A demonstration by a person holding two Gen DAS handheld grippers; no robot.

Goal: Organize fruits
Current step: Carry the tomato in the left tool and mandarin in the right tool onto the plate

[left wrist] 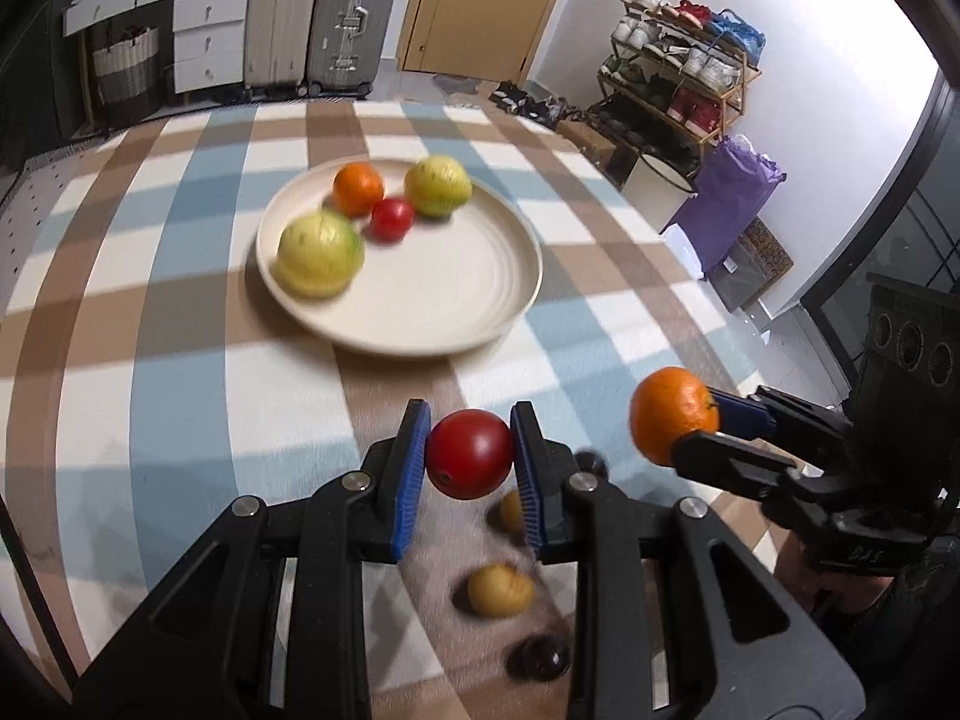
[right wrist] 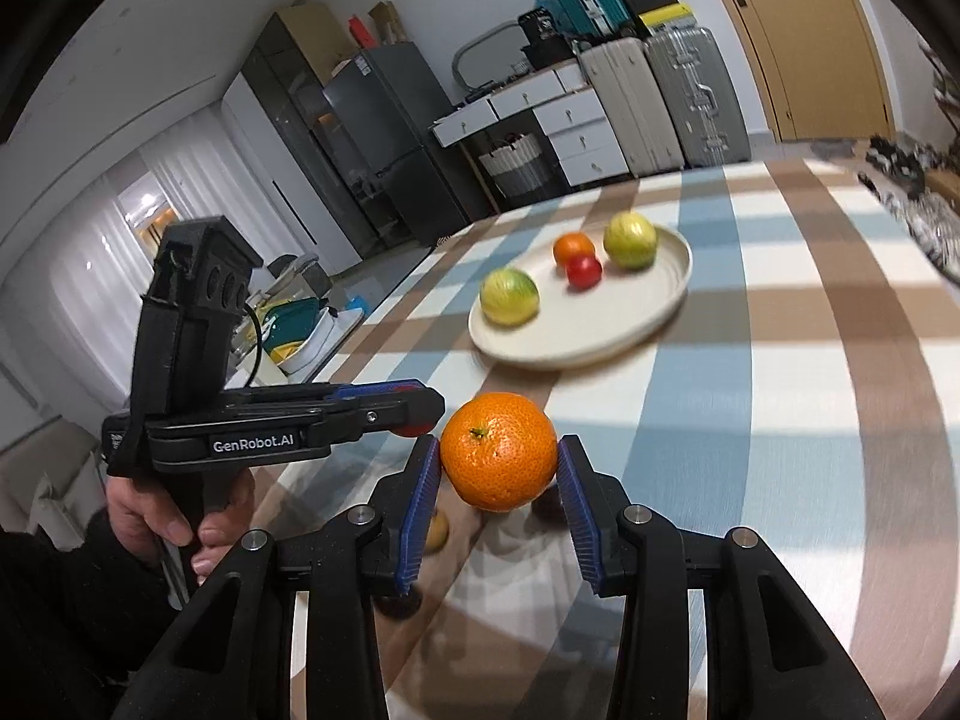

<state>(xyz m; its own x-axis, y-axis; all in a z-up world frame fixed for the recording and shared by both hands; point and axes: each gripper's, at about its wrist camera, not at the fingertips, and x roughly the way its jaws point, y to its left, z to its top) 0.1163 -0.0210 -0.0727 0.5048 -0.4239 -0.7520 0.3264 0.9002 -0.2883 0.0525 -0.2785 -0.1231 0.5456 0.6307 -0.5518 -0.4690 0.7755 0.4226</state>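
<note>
Left wrist: checked tablecloth (left wrist: 180, 330), suitcases (left wrist: 324, 18).

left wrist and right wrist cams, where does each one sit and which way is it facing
Left wrist: rides the left gripper, looking along its fingers across the checked table to the plate; it shows that gripper clamping a red fruit, with the right gripper at its right.
Right wrist: rides the right gripper, facing the plate from further right; it clamps an orange, with the left gripper and left hand at its left.
Shared: plate, its four fruits, the table, both grippers.
</note>
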